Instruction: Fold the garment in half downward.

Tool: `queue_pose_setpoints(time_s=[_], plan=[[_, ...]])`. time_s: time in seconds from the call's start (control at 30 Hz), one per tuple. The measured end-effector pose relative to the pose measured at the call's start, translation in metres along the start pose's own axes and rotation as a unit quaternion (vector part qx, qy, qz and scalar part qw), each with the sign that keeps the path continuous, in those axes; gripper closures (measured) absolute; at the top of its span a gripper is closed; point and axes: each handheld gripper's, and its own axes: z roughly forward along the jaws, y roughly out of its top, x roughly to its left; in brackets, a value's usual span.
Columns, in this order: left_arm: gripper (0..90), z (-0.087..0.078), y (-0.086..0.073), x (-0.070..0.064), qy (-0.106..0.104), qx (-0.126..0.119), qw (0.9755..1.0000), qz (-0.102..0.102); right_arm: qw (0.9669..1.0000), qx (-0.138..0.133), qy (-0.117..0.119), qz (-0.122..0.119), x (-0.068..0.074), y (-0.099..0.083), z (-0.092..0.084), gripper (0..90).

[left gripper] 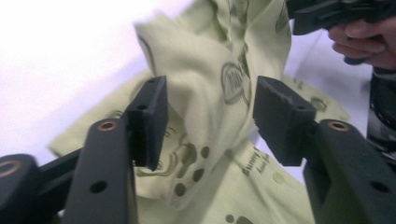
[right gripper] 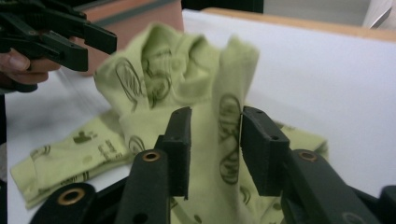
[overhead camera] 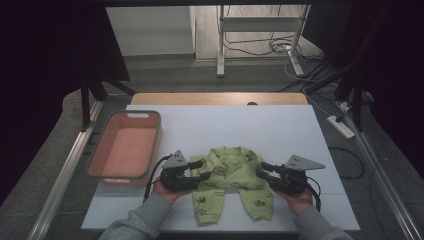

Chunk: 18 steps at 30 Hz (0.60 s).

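At the lower middle of the high view, a pale green garment (overhead camera: 232, 182) with dark prints lies on the white sheet (overhead camera: 280, 127), its two legs pointing toward the bottom edge and its upper part doubled over them. The left gripper (overhead camera: 200, 170) sits at its left edge, the right gripper (overhead camera: 264, 170) at its right edge.

In the left gripper view the jaws stand fairly wide, a raised fold of cloth (left gripper: 210, 100) between them but not pinched; a gap shows on the right side. In the right gripper view the jaws are narrower, a strip of cloth (right gripper: 224, 135) standing in the gap, and the pads seem just off it.

The risk, as I judge it, lies in that loose contact. If either hand draws away while cloth clings to a pad, the fold could be dragged open or skewed. The upper fold looks puffy and may slump to one side unaided. An orange bin (overhead camera: 125, 150) stands at the left middle of the high view, near the left hand (overhead camera: 167, 192); a wide swing there could knock it.
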Motion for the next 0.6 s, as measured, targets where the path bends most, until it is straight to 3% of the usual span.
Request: queue_pose_setpoints(time_s=[0.17,0.27,0.47,0.6], plan=[[43.3,-0.006,0.002,0.007,0.014,-0.010,0.9998,-0.011,0.9996,-0.024,-0.009,0.010,-0.004,0.008,-0.008,58.3],[43.2,-0.004,0.003,0.011,0.032,-0.003,0.9993,-0.020,0.9991,-0.032,-0.017,0.020,-0.011,0.013,-0.011,57.4],[43.0,0.004,0.007,0.022,0.054,0.011,0.9978,-0.037,0.9983,-0.015,-0.040,0.041,-0.030,0.016,-0.004,59.2],[43.1,0.015,0.011,0.027,0.063,0.021,0.9969,-0.043,0.9973,0.008,-0.043,0.059,-0.047,0.015,0.011,67.3]])
